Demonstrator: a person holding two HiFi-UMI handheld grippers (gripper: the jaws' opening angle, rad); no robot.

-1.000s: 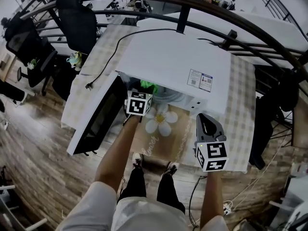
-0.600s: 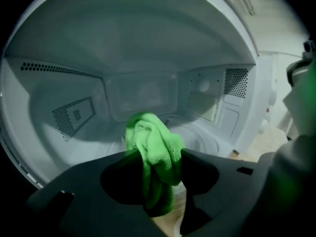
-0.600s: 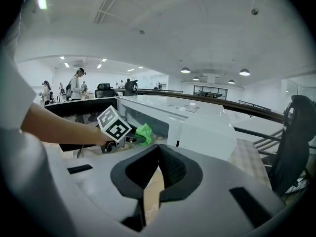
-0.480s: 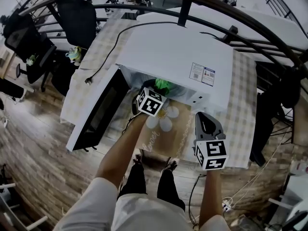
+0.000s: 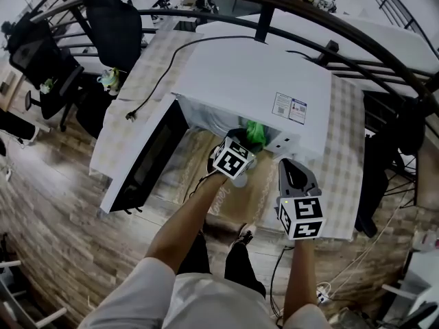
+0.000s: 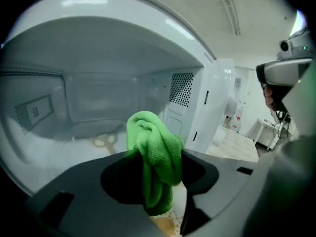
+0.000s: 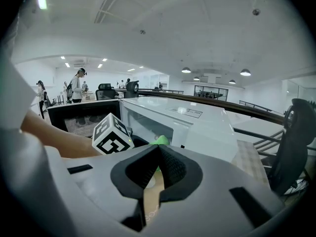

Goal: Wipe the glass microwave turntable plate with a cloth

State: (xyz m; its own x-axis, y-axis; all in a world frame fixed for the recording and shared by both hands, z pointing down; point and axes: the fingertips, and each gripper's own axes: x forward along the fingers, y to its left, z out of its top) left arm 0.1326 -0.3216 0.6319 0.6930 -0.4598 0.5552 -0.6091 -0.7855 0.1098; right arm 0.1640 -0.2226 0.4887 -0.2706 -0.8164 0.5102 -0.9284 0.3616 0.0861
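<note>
The white microwave (image 5: 254,81) stands on the table with its door (image 5: 140,160) swung open to the left. My left gripper (image 5: 244,142) is at the right side of the opening, shut on a bunched green cloth (image 5: 255,131). In the left gripper view the cloth (image 6: 154,154) hangs between the jaws in front of the cavity floor. There the clear turntable plate (image 6: 74,147) is faint, with a tan hub (image 6: 103,142) showing. My right gripper (image 5: 291,166) is held in front of the microwave's right end, shut and empty. In the right gripper view its jaws (image 7: 156,154) meet.
A beige placemat (image 5: 206,184) with a flower print lies in front of the microwave. A black power cord (image 5: 147,91) runs off to the left over the checked tablecloth. Office chairs (image 5: 110,19) and a dark railing (image 5: 329,46) stand behind the table.
My left gripper has moved to the right along the microwave's opening with the green cloth in it. The right gripper has stayed where it was.
</note>
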